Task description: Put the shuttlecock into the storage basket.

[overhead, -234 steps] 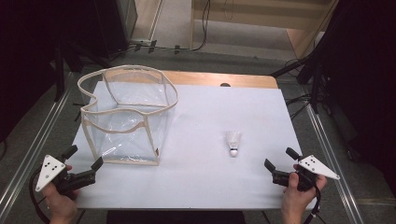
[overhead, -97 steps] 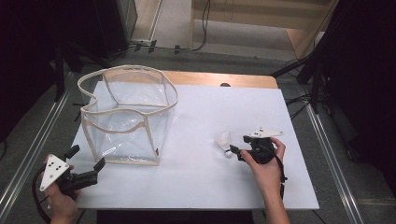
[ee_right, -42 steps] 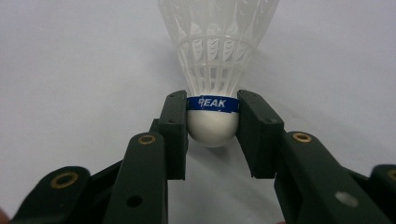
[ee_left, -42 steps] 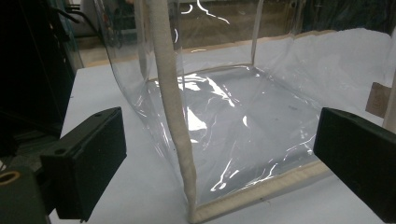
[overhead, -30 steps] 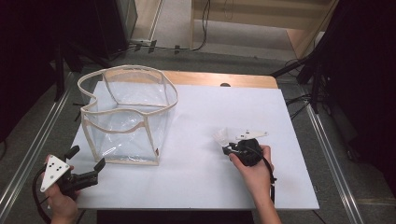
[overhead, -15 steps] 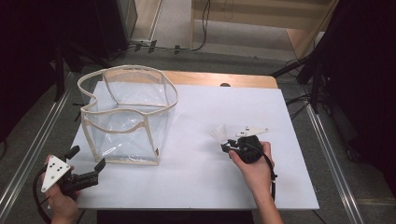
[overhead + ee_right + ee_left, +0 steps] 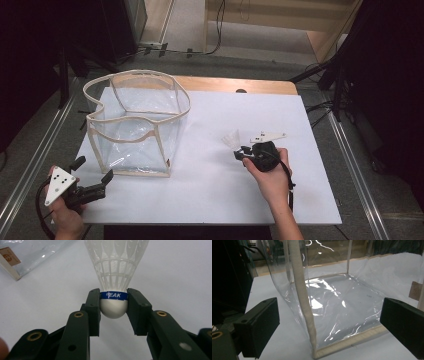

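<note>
Right gripper (image 7: pixel 113 315) clamped the shuttlecock (image 7: pixel 113 277) by its cork, above the white table (image 7: pixel 210 195).
Left gripper (image 7: pixel 92 175) stood open beside the clear bag (image 7: pixel 135 125); best carried level with a steady squeeze to the bag's mouth.

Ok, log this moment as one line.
right gripper: shut on shuttlecock base | left gripper: open, facing clear bag | shuttlecock not yet in bag

White tabletop (image 7: pixel 300 125) on a wooden board (image 7: pixel 250 86) showing at far edge, metal rails (image 7: pixel 360 170) along left and right sides, grey floor, black cables (image 7: pixel 220 30) trailing at far centre, wooden furniture far right, dark surroundings both sides
</note>
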